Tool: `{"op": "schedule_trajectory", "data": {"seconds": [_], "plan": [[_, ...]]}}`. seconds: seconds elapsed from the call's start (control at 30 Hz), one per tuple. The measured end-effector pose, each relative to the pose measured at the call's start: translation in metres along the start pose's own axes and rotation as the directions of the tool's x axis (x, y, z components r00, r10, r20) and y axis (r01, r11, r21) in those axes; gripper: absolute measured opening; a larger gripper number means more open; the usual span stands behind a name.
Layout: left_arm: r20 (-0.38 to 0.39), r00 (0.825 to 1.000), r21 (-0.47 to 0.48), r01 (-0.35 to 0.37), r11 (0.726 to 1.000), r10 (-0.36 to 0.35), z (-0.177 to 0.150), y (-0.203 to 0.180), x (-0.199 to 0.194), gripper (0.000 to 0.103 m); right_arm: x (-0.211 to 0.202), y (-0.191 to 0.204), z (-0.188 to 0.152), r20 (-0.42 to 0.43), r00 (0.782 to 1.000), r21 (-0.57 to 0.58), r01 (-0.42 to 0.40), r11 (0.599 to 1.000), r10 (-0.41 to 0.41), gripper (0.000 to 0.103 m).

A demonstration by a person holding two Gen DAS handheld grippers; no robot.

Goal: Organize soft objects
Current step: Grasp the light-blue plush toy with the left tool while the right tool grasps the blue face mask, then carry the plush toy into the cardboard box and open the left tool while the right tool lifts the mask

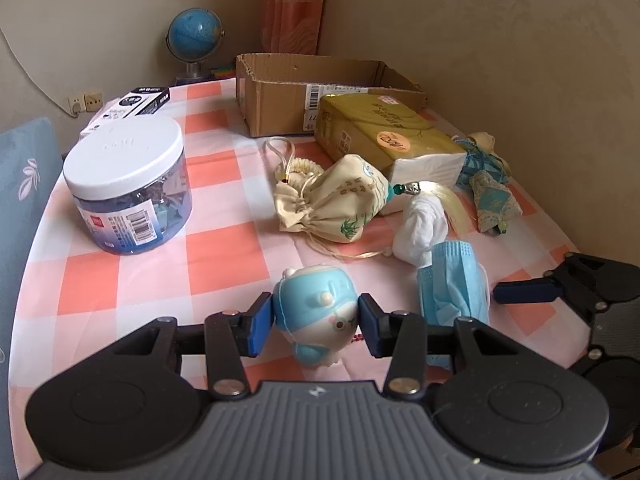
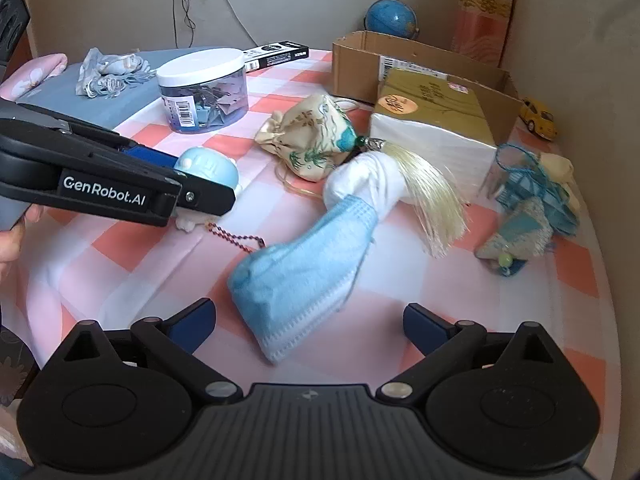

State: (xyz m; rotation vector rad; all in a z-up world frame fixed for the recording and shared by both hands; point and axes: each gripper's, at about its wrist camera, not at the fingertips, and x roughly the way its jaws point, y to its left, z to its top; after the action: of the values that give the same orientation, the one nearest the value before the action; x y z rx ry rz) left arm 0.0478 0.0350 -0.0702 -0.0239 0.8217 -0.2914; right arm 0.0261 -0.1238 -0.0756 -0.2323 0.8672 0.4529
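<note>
A soft blue-and-white figure toy (image 1: 316, 308) with a bead chain sits on the checked cloth, and my left gripper (image 1: 316, 320) is shut on it, a blue pad pressing each side. In the right wrist view the same toy (image 2: 208, 168) shows behind the left gripper (image 2: 204, 184). My right gripper (image 2: 308, 324) stands open just short of a crumpled blue face mask (image 2: 304, 268), touching nothing. Beyond the mask lie a white cloth bundle (image 2: 368, 184), a cream drawstring pouch (image 2: 312, 140) with a pale tassel (image 2: 432, 196), and a small teal sachet (image 2: 520, 232).
An open cardboard box (image 1: 280, 92) stands at the back, a gold tissue pack (image 1: 384, 132) in front of it. A white-lidded jar of clips (image 1: 128, 184) stands on the left. A globe (image 1: 194, 36) and a yellow toy car (image 2: 540, 118) sit by the wall.
</note>
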Motion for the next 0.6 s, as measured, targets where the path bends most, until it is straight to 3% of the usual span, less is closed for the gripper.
{"op": "schedule_trajectory", "data": {"seconds": [0.37, 0.6], "plan": [[-0.018, 1.0, 0.043, -0.006, 0.999, 0.007, 0.003, -0.001, 0.0, 0.045, 0.001, 0.007, 0.012, 0.013, 1.0, -0.052, 0.009, 0.999, -0.008, 0.069], [-0.047, 0.999, 0.095, 0.006, 0.995, -0.001, 0.006, -0.004, -0.006, 0.044, -0.011, 0.002, 0.013, 0.021, 1.0, -0.035, 0.019, 0.999, -0.019, 0.062]]}}
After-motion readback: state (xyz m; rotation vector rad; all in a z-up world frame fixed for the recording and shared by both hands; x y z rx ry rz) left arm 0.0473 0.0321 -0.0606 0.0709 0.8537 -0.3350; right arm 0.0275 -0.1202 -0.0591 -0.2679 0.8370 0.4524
